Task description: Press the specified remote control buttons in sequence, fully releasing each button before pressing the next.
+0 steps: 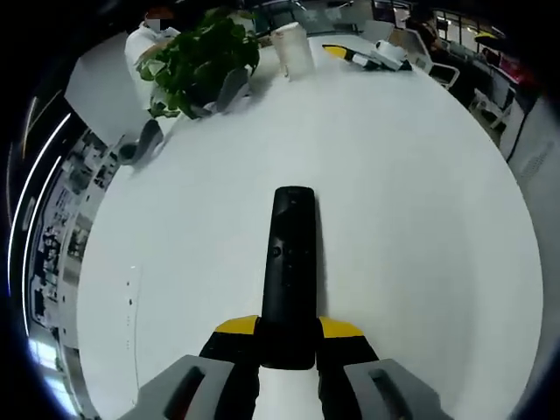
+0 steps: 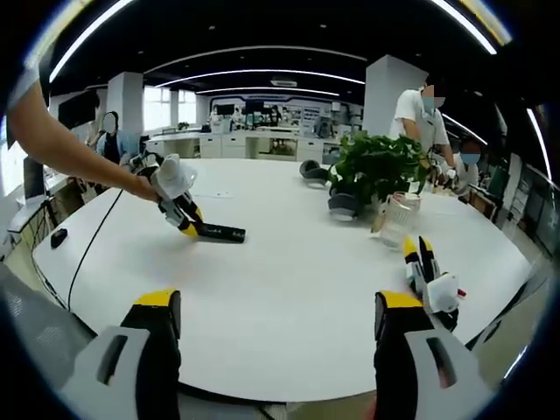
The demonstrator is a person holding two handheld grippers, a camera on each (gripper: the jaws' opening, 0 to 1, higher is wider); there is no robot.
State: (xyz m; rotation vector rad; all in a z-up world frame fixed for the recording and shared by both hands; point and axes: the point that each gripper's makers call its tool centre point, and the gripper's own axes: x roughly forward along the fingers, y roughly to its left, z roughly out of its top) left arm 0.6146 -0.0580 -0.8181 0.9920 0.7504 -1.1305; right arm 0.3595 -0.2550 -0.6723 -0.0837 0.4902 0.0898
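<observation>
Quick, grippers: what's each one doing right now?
Left gripper: shut on the black remote control, held above the white table.
Right gripper: open, holding nothing.

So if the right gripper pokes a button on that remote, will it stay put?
Probably. The remote looks stiff and is clamped at one end by the left gripper. Its far end sticks out unsupported, so a hard poke there may pivot it.

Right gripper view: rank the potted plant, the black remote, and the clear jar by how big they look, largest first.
1. Potted plant
2. Black remote, held by the left gripper
3. Clear jar

Remote and jar look close in size; distances differ, so that order is unsure.
</observation>
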